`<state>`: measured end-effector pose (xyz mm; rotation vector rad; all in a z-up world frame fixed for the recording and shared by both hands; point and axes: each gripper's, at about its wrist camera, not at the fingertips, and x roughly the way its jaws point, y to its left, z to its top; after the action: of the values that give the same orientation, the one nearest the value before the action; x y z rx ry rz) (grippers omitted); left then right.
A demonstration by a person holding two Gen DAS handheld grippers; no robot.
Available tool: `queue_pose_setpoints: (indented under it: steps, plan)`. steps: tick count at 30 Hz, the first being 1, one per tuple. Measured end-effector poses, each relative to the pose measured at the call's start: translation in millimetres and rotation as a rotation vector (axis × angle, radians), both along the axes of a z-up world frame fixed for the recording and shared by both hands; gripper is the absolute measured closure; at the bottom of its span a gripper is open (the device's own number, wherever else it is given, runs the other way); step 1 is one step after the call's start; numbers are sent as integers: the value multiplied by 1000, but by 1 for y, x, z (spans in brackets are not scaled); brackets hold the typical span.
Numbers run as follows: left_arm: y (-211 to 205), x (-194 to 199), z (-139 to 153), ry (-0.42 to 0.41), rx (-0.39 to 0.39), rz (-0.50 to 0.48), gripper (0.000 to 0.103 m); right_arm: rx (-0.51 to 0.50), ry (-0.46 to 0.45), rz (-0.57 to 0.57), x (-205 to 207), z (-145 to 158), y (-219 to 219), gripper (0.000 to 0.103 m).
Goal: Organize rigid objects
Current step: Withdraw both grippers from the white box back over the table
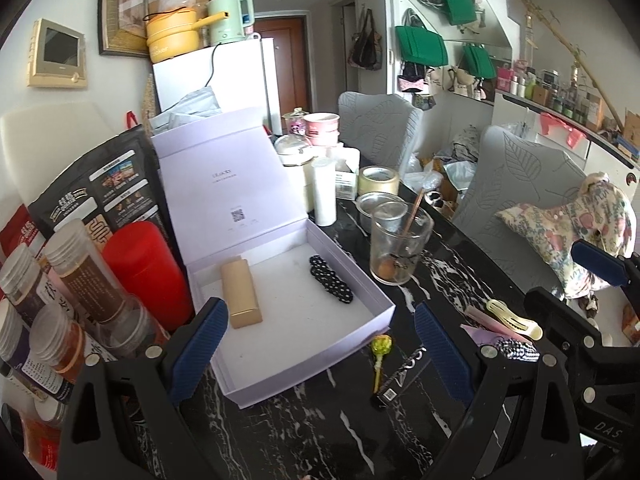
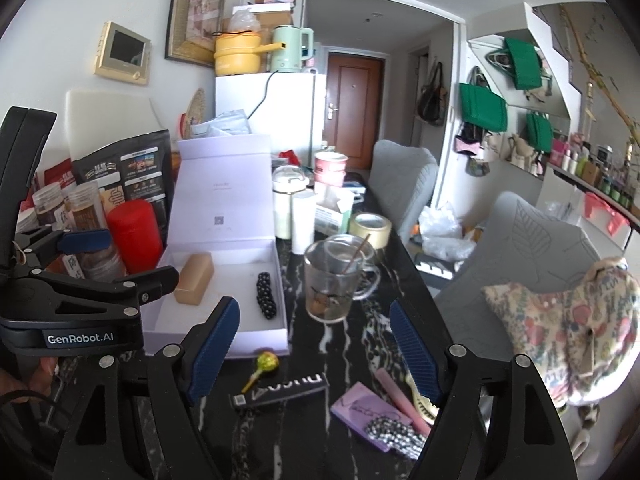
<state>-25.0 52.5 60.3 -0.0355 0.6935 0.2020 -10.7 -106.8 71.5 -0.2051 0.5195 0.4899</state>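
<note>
An open lilac box [image 1: 372, 322] [image 2: 224, 342] sits on the black marble table. It holds a gold bar-shaped case [image 1: 241, 294] [image 2: 194, 278] and a black dotted hair clip [image 1: 331, 279] [image 2: 266, 295]. In front lie a green lollipop [image 1: 381, 347] [image 2: 266, 363], a black branded stick [image 1: 400, 380] [image 2: 282, 392], a pink stick [image 2: 398, 400], a yellow clip [image 1: 514, 318], a lilac card [image 2: 360, 408] and a checkered clip [image 1: 516, 350] [image 2: 394, 436]. My left gripper [image 1: 320, 352] is open above the box's near corner. My right gripper [image 2: 316, 352] is open above the loose items.
A glass mug with a stick [image 1: 400, 246] [image 2: 334, 280] stands right of the box. Jars [image 1: 80, 280], a red canister [image 1: 148, 276] and a black bag [image 1: 100, 188] crowd the left. Tape roll [image 1: 378, 180], white containers and grey chairs [image 1: 516, 204] lie beyond.
</note>
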Motion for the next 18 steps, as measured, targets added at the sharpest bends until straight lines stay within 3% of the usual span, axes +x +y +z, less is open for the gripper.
queue_pose_setpoints:
  steps: [18]
  plan:
    - [-62,32,-33,78,-25,-175,7,-2,86,-176,14,-30,-75,25]
